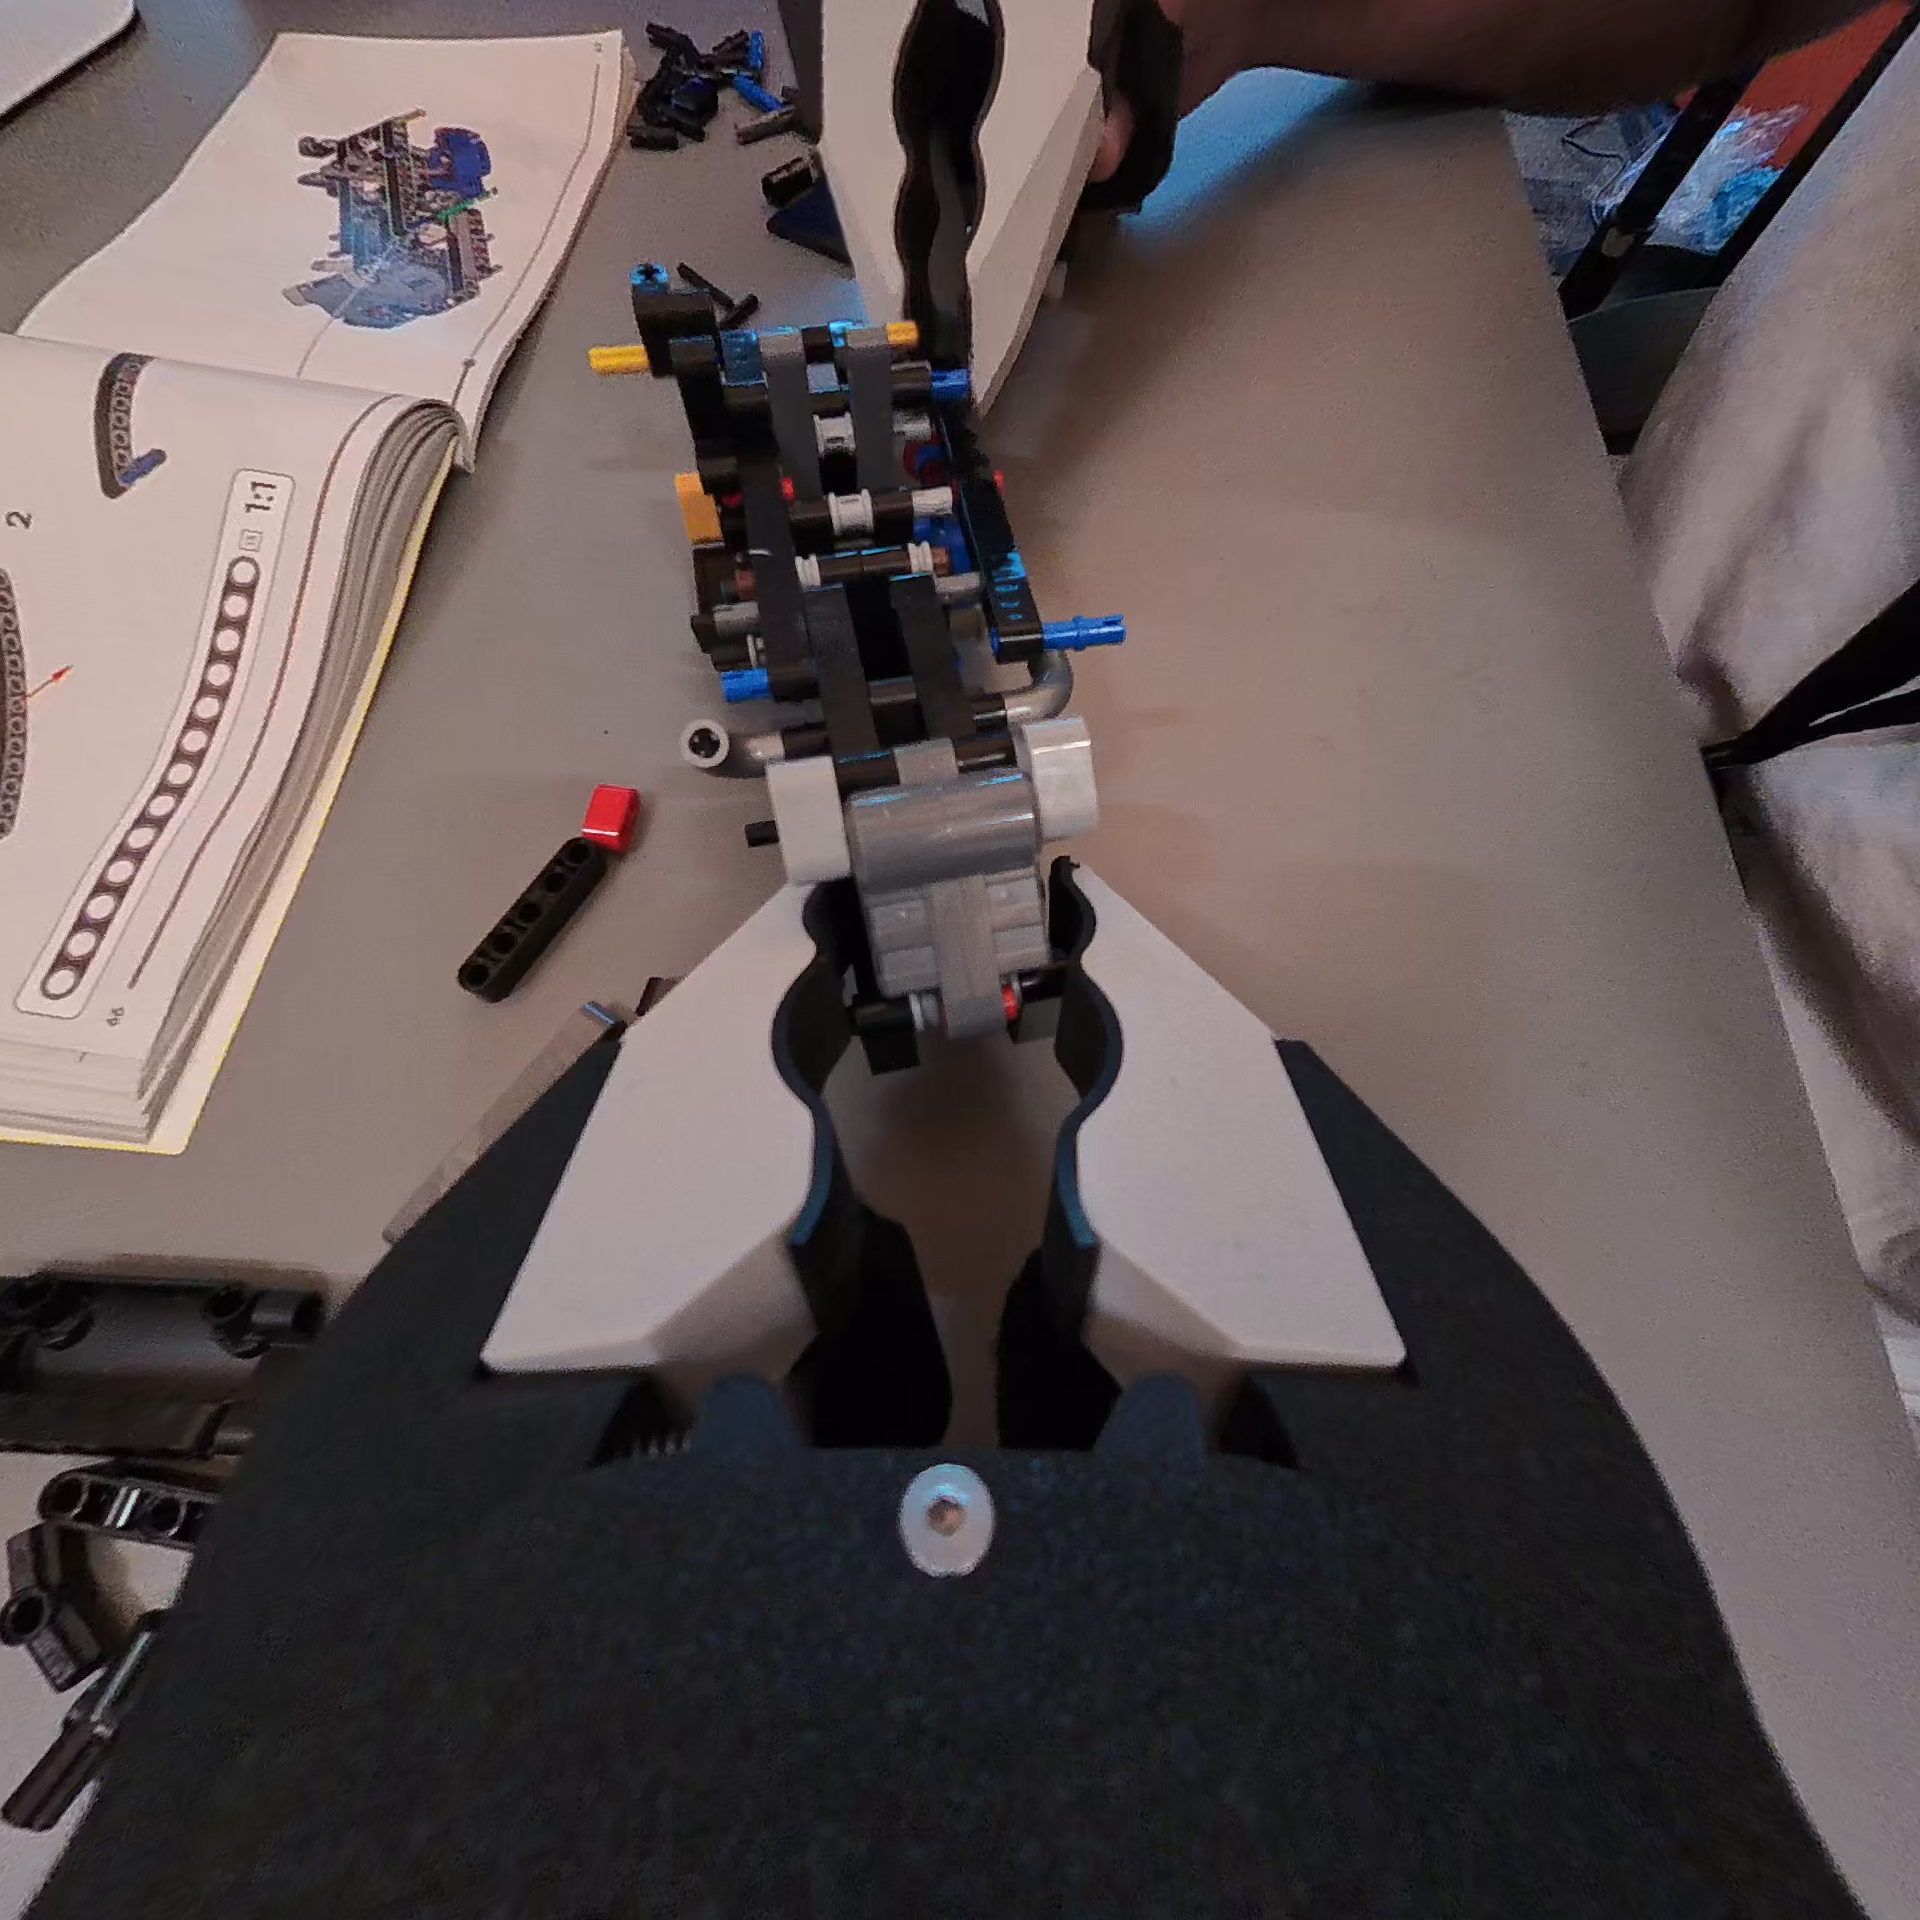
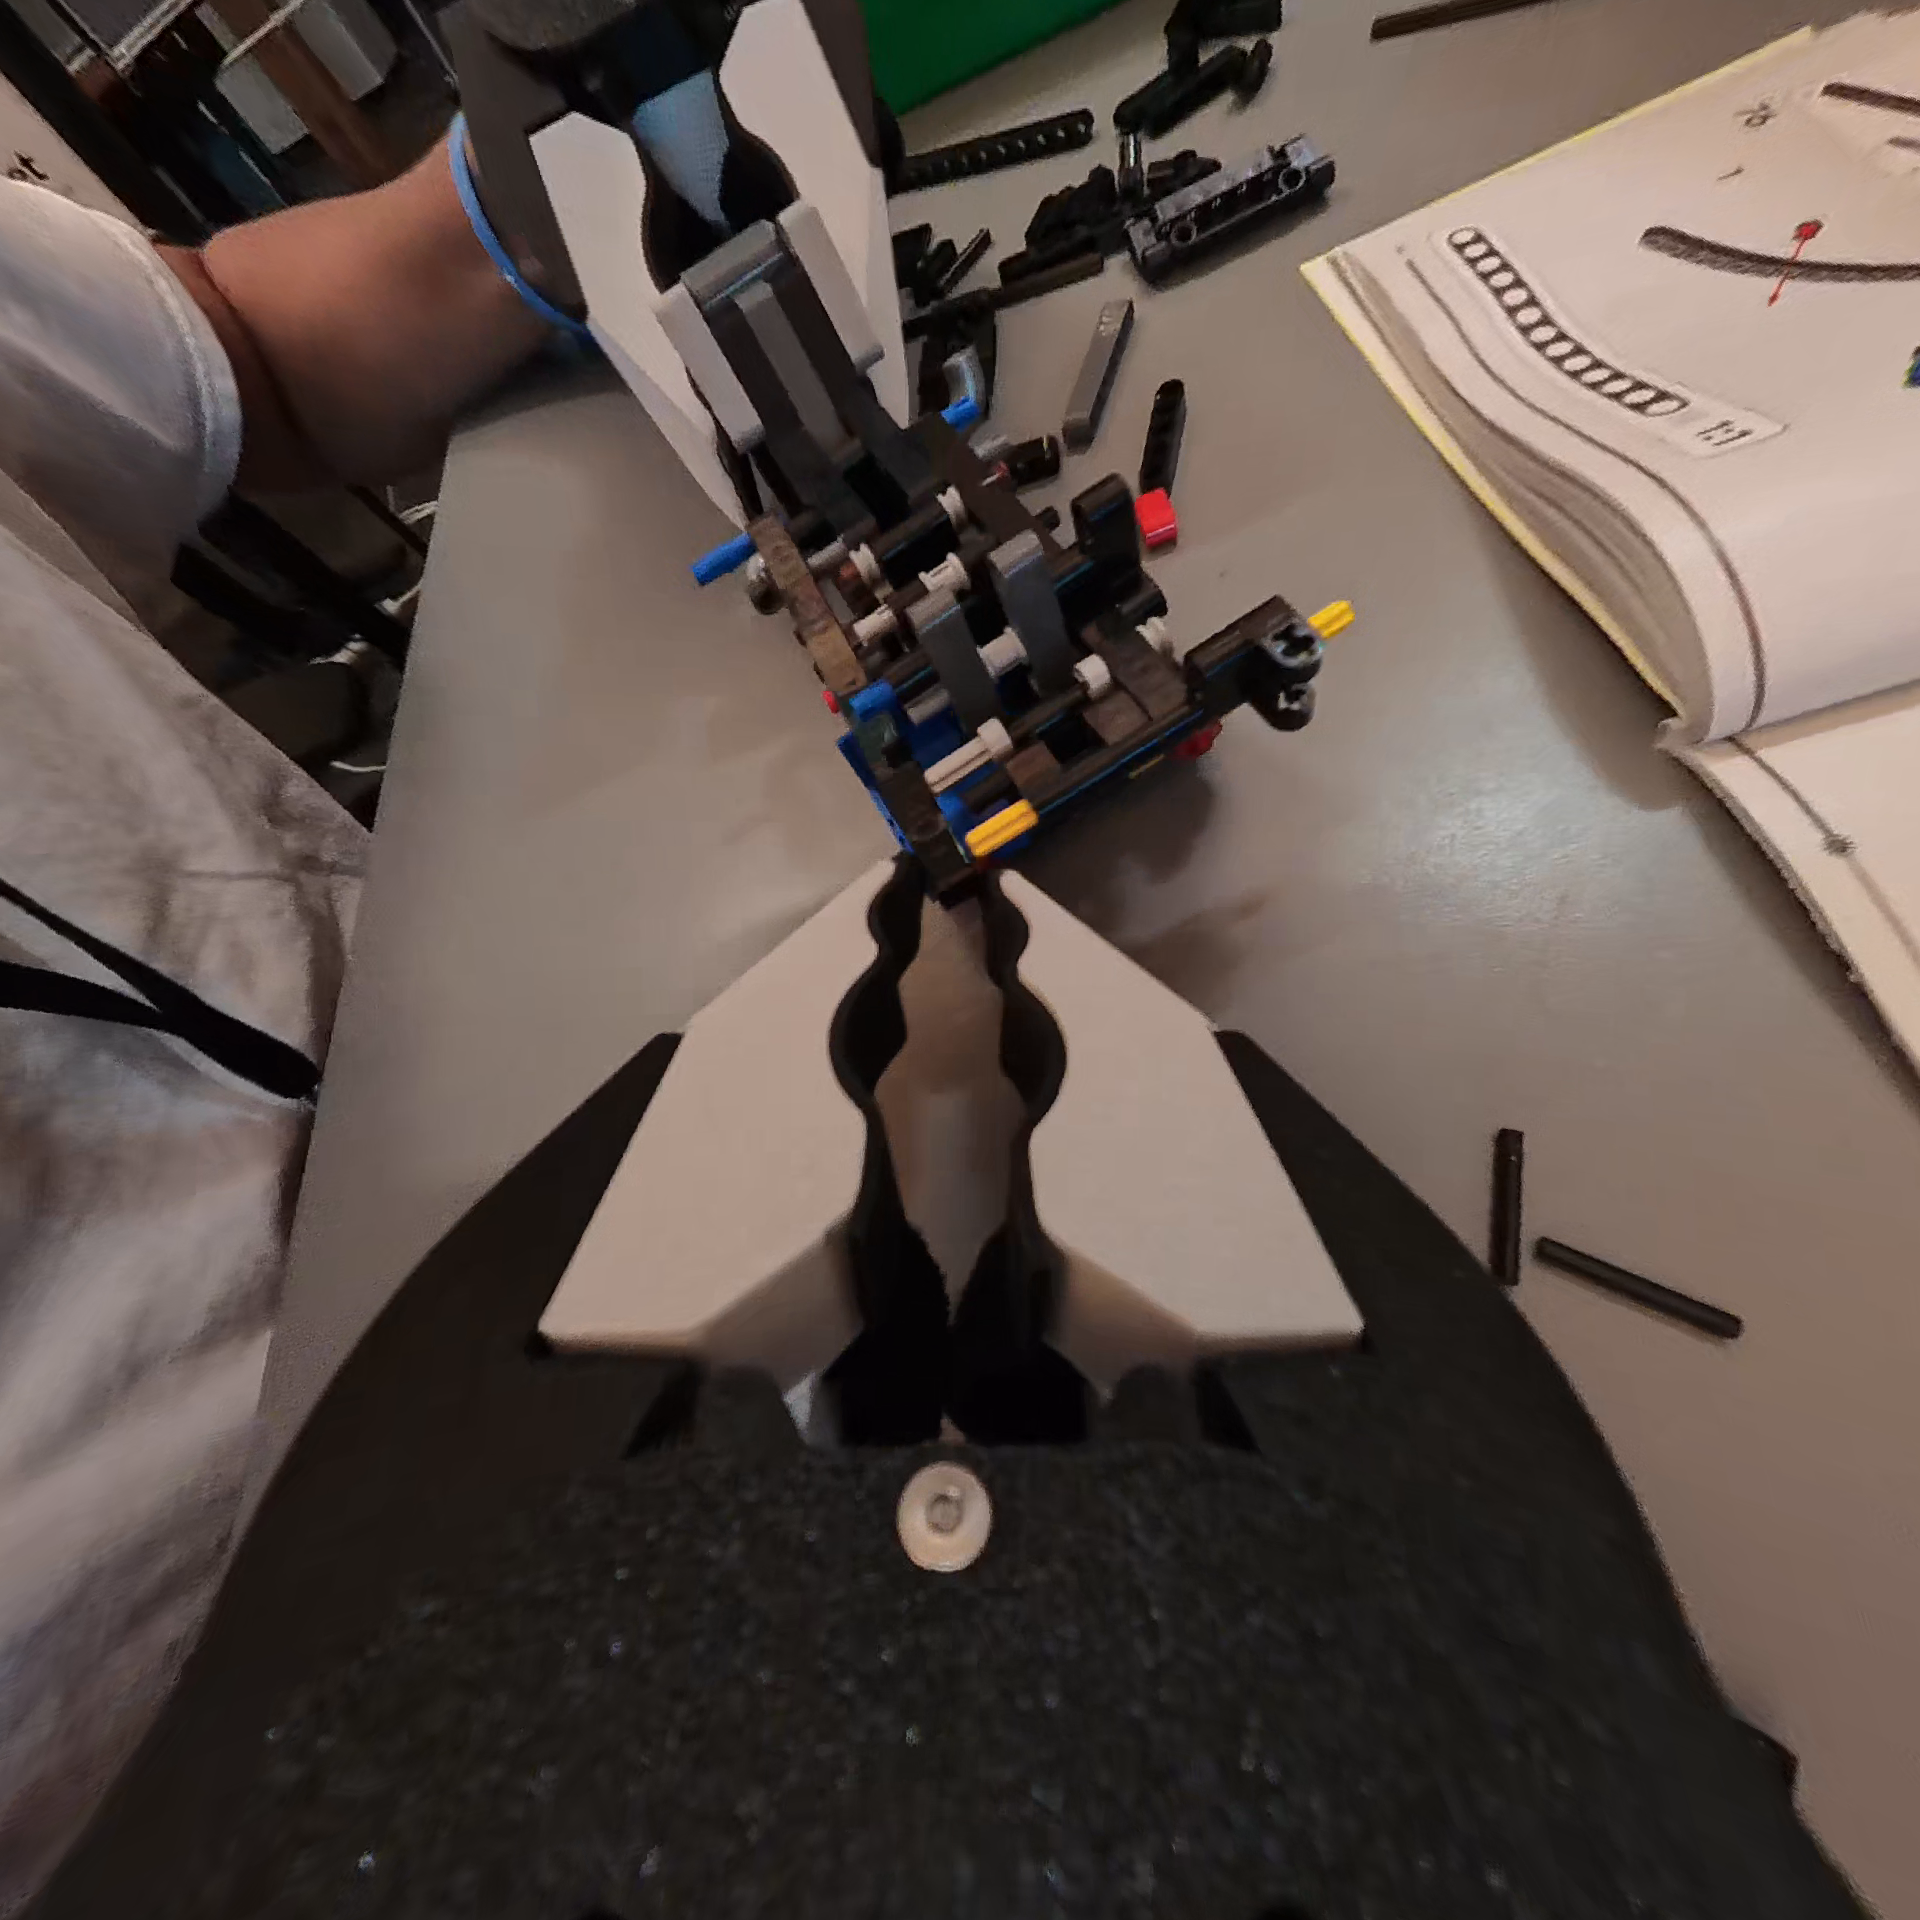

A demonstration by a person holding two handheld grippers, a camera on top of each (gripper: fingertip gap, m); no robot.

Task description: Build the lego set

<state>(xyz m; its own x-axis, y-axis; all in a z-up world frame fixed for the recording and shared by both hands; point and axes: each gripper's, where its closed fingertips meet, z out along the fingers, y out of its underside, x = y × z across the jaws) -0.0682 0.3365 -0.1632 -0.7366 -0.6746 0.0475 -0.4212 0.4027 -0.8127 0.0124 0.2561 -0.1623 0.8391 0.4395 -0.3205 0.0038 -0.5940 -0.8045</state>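
Observation:
A long lego assembly [image 1: 862,582] of black, grey and blue beams with yellow and blue pins lies on the grey table [image 1: 1299,727]. My left gripper [image 1: 945,935] is shut on its grey end block. My right gripper [image 2: 951,883] is shut on the black corner at the opposite end of the assembly [image 2: 997,675]. Each gripper shows far off in the other's view: the right gripper [image 1: 940,229] at the top of the left wrist view, the left gripper [image 2: 748,270] at the top of the right wrist view.
An open instruction book [image 1: 208,675] lies beside the assembly, also in the right wrist view [image 2: 1662,468]. A red brick [image 1: 610,816] and black beam [image 1: 532,920] lie near it. Loose black parts [image 2: 1143,208] and two black axles [image 2: 1636,1288] lie around. The table edge [image 2: 395,727] is close.

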